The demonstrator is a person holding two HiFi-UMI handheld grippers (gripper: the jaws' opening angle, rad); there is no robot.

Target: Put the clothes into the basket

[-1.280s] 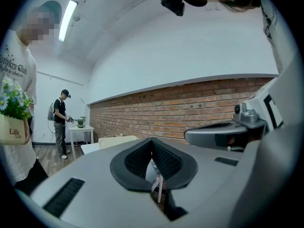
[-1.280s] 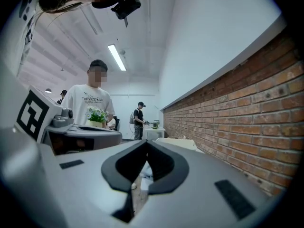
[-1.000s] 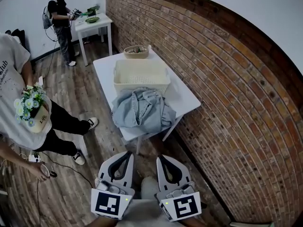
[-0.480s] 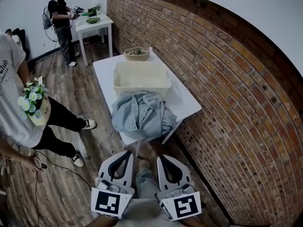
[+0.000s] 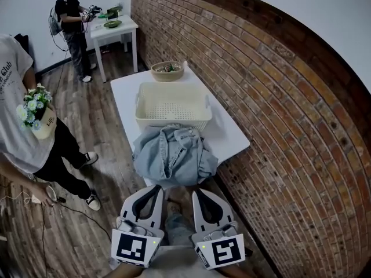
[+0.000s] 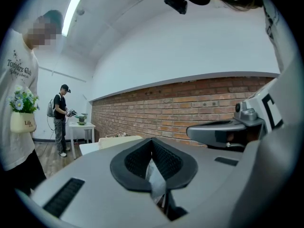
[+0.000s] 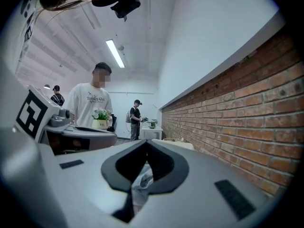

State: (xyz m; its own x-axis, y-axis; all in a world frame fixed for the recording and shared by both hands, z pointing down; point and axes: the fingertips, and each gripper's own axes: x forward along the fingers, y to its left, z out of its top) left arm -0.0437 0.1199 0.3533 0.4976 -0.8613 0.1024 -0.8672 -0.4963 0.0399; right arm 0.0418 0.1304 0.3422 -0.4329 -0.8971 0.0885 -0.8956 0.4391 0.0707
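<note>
Jaws closed empty on our left gripper (image 5: 156, 189) and right gripper (image 5: 197, 193); at 12 o'clock, denim clothes (image 5: 174, 155) lie against the basket (image 5: 141, 104).

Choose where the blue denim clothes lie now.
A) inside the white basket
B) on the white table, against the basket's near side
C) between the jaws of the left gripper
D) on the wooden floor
B: the denim clothes lie in a heap on the table, right in front of the basket, not inside it.
</note>
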